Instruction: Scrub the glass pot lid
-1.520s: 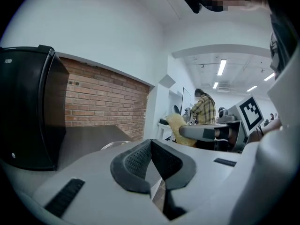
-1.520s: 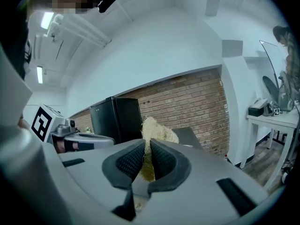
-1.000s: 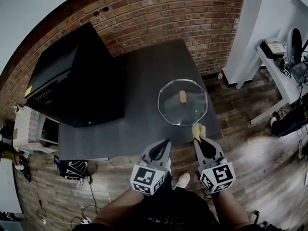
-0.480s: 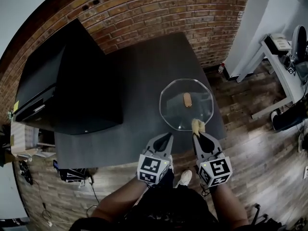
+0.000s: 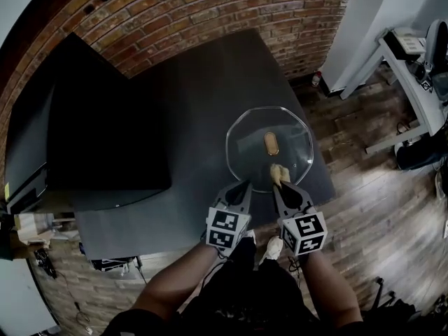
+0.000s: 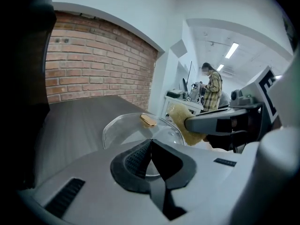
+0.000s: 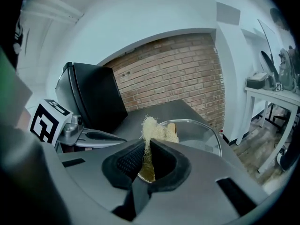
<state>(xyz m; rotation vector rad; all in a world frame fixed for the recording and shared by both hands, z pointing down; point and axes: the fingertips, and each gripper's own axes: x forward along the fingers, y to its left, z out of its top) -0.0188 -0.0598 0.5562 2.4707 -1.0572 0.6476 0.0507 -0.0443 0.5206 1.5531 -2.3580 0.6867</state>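
Observation:
The clear glass pot lid with a small golden knob lies flat near the dark table's front right corner. My right gripper is shut on a pale yellow scrubber, which hangs over the lid's near rim. In the right gripper view the scrubber sticks out from between the jaws, in front of the lid. My left gripper is shut with nothing in it, at the lid's near left edge. The left gripper view has the lid just ahead of the jaws.
A big black box-like appliance fills the left half of the dark table. A brick wall runs behind. Wooden floor and a white desk lie to the right. A person stands in the background.
Both grippers have moved forward toward the lid. The scrubber went from the table's front edge to over the lid's near rim.

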